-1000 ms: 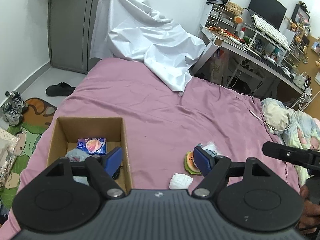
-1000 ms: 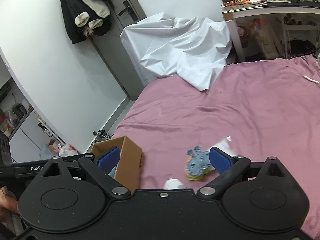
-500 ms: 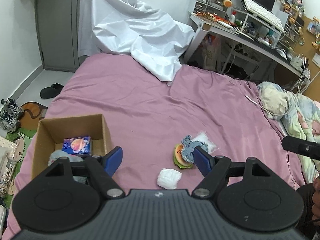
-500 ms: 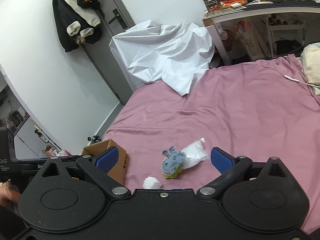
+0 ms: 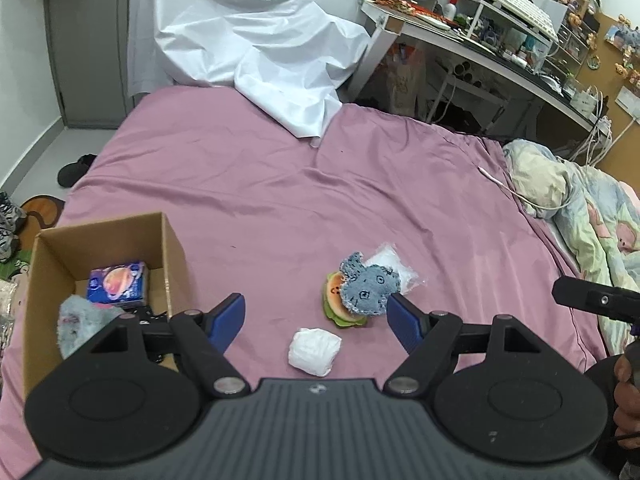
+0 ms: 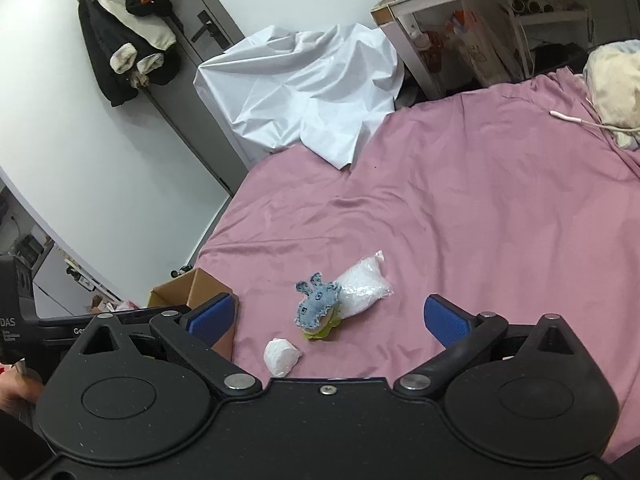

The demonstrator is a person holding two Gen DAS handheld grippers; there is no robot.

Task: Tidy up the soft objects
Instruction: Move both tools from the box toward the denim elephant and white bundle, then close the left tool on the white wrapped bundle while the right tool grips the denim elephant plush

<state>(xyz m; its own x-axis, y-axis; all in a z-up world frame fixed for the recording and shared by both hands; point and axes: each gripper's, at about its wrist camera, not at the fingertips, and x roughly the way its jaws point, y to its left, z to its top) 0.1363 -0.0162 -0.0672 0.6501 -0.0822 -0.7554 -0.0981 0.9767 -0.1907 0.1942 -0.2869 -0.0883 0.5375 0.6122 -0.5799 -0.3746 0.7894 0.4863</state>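
On the pink bed sheet (image 5: 280, 184) lies a blue denim animal toy (image 5: 368, 289) (image 6: 316, 306) on top of a burger-shaped plush (image 5: 336, 304), with a clear bag of white stuffing (image 5: 390, 266) (image 6: 362, 284) behind it. A small white wrapped wad (image 5: 314, 351) (image 6: 281, 357) lies nearer. An open cardboard box (image 5: 48, 248) (image 6: 200, 288) at the left holds a blue packet (image 5: 118, 284) and a fuzzy grey-pink item (image 5: 82, 318). My left gripper (image 5: 316, 320) hangs open above the wad, empty. My right gripper (image 6: 328, 320) has its jaws opening wide, nothing between them.
A crumpled white sheet (image 5: 256, 48) covers the bed's far end. A patterned quilt and pillow (image 5: 568, 200) lie at the right with a white cable (image 5: 504, 186). A cluttered desk (image 5: 480, 36) stands beyond. Shoes (image 5: 8, 220) and a slipper (image 5: 74, 170) are on the floor.
Both grippers moved forward and lower toward the pile of toys, which now sits between their fingers in view. The right jaws have spread a little wider.
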